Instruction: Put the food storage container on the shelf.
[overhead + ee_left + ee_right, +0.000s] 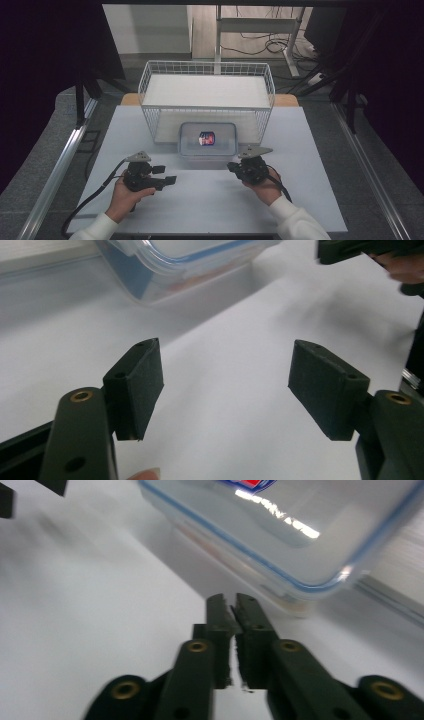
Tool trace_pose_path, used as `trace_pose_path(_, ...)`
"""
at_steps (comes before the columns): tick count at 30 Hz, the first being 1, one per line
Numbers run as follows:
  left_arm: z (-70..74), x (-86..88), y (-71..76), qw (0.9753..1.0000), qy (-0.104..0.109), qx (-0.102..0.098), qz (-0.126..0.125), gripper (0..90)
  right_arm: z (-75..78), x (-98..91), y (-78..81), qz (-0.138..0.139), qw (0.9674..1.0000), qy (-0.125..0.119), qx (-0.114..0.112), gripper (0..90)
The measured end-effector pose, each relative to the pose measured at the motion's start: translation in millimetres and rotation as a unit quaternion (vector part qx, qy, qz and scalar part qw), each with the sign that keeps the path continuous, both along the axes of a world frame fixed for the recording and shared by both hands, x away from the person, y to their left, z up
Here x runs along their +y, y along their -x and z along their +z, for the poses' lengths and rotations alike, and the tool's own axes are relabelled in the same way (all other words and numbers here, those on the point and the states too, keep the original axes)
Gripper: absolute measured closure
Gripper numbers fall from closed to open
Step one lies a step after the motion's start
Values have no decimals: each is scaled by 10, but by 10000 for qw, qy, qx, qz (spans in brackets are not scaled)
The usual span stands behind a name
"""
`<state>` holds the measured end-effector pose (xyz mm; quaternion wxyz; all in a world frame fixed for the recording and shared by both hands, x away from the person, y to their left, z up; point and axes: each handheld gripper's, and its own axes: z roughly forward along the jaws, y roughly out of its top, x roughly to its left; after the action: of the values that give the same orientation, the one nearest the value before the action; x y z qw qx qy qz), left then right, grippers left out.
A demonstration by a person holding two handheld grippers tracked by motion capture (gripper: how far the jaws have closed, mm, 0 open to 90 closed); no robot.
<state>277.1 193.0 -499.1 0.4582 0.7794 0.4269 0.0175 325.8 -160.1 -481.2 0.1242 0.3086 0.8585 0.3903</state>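
Note:
A clear plastic food box (208, 139) with a blue-rimmed lid and a red and blue label stands on the white table (210, 200), just in front of a white wire basket (206, 95). My left gripper (167, 175) hovers left of the box and points right, its jaws open with nothing between them; its view looks past open pads (142, 385) to the box (180, 265). My right gripper (233, 166) sits at the box's front right corner, pointing left. Its jaws are shut on nothing, tips (234, 605) close to the box (300, 530).
The wire basket has a white liner and stands at the table's far edge. Metal rails run along both sides of the table. A desk frame and cables lie on the floor behind. Bare tabletop stretches in front of the box between my hands.

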Motion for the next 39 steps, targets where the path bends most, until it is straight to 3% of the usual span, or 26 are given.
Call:
trace_pose_path(7,5,0,17,10000,9,11,25,295,-117,215,-115,-3,9997,-40,257,884)
trace_pose_path(10,9,2,5,9999,111,57,26,295,-184,350,-186,19,9994,67,329,884)
trace_pose_path(14,3,0,-6,9999,74,82,55,295,-259,433,-200,77,9992,234,312,884)
trace_pose_path(19,16,8,2,9999,103,61,99,295,-298,468,-225,69,9991,262,337,884)
trace_pose_path(23,9,17,-55,9997,207,116,110,295,-360,506,-302,-47,9989,346,312,884)
trace_pose_path(26,9,35,-69,9998,128,66,120,296,-394,511,-346,-125,9988,370,294,885)
trace_pose_path(33,29,46,-19,9999,-6,-62,82,296,-403,573,-387,-149,9989,372,251,886)
trace_pose_path(39,74,71,70,9998,-48,-169,58,294,-342,642,-383,-306,9991,205,190,886)
